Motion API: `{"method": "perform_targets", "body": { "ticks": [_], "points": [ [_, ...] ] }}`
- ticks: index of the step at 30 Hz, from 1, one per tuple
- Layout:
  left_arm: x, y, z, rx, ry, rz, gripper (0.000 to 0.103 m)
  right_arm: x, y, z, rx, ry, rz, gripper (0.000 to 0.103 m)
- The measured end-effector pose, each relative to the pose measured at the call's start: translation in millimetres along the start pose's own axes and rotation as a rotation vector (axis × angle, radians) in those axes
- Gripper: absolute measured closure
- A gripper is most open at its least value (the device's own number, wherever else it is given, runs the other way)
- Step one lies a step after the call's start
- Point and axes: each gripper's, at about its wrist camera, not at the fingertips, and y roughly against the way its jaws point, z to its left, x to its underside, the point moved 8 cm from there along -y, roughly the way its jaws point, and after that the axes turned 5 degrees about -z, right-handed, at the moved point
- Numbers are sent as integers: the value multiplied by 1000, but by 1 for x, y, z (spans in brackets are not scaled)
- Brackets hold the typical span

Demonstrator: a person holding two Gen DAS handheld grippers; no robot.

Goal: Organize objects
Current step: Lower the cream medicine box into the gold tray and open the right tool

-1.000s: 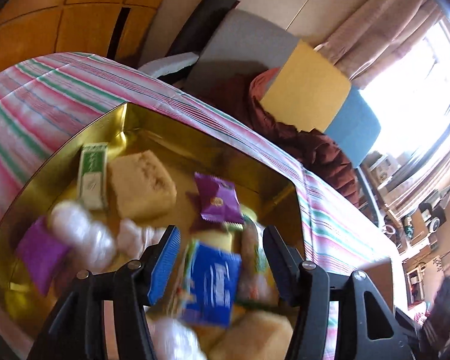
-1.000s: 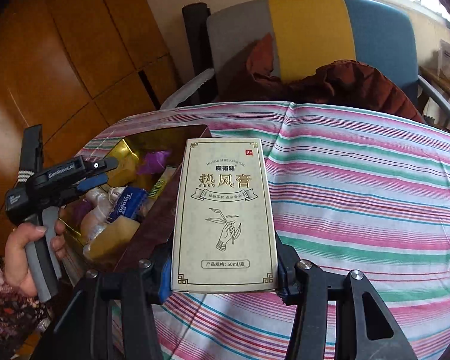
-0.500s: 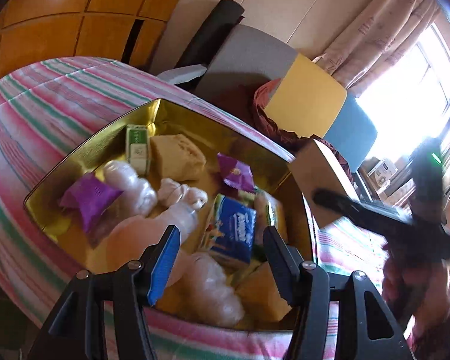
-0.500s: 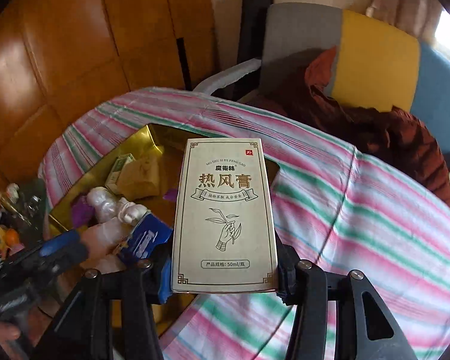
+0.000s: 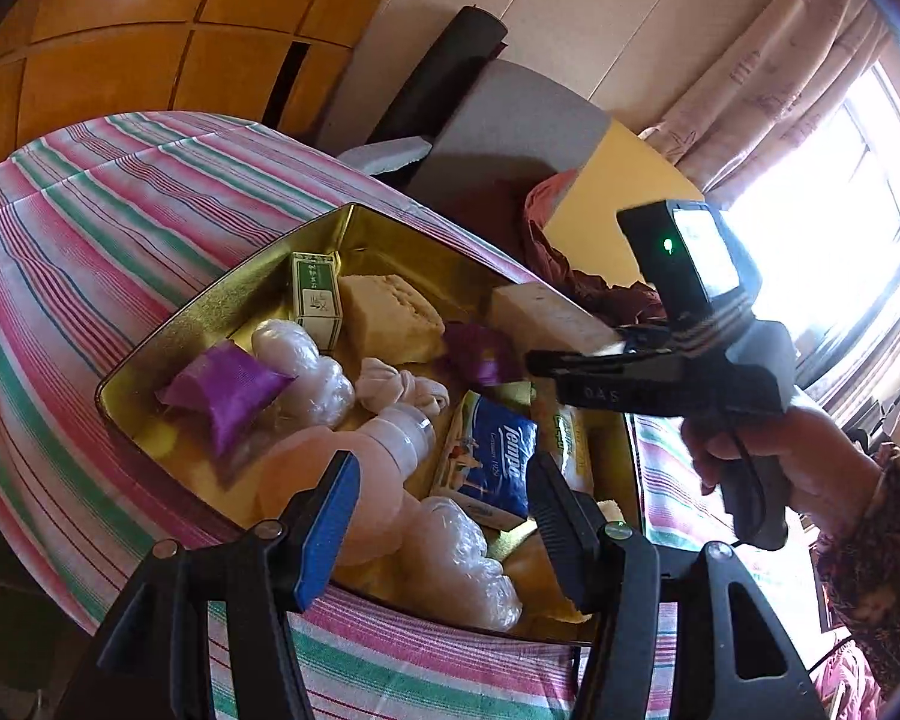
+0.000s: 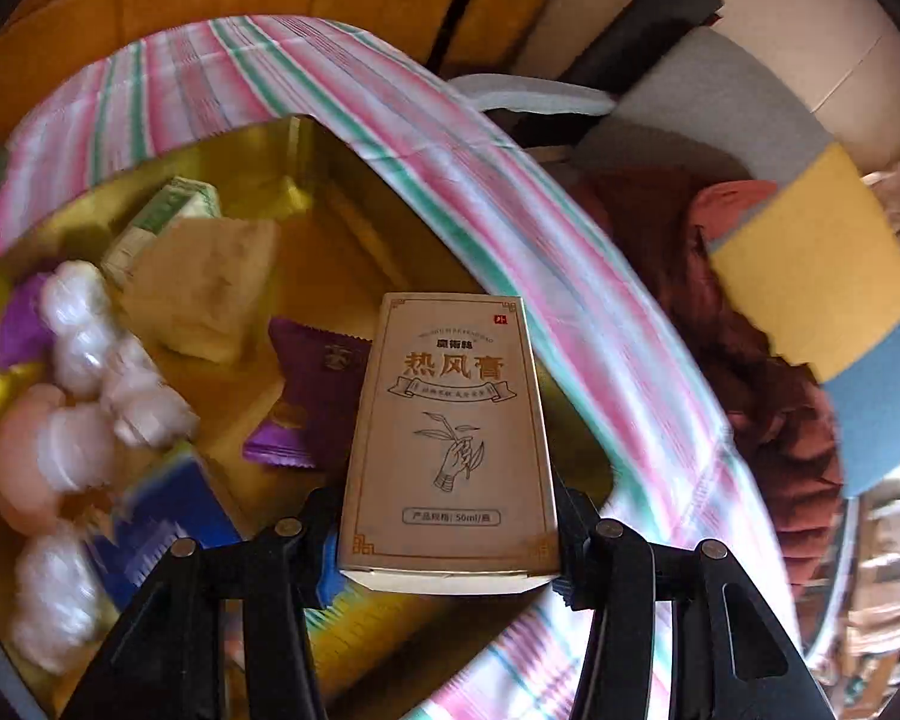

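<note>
Over the shallow gold metal tin [image 6: 354, 222], at its right side, a beige cardboard box printed with Chinese characters [image 6: 450, 444] is held, pinched between the fingers of the right gripper [image 6: 450, 546]. The tin is seen resting on the bench covered by a pink-and-green striped cloth [image 5: 108, 210]. The left gripper [image 5: 441, 516] is held above the tin's near edge, its fingers spread with nothing between them. Inside the tin, a blue Tempo tissue pack [image 5: 498, 456], a purple sachet [image 5: 225, 390] and a small green-and-white box [image 5: 315, 291] are seen.
</note>
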Motion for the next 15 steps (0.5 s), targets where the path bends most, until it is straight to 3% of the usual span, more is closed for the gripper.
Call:
{"method": "perform_targets", "body": {
  "ticks": [1, 4, 6, 8, 11, 15],
  "points": [
    [1, 0, 0, -2, 0, 2, 45, -3, 0, 2, -28, -4, -15, 51],
    [0, 1, -1, -5, -2, -1, 45, -8, 5, -4, 16, 36, -65, 45],
    [0, 1, -3, -18, -13, -1, 45, -7, 16, -18, 66, 12, -109, 23],
    [0, 2, -5, -41, -28, -11, 45, -4, 35, -37, 82, -74, -177, 11],
    [2, 0, -9, -91, -64, 2, 45, 8, 64, -55, 87, -206, -261, 11],
    [5, -1, -14, -108, -57, 40, 45, 29, 79, -71, 147, -339, -268, 12]
  ]
}}
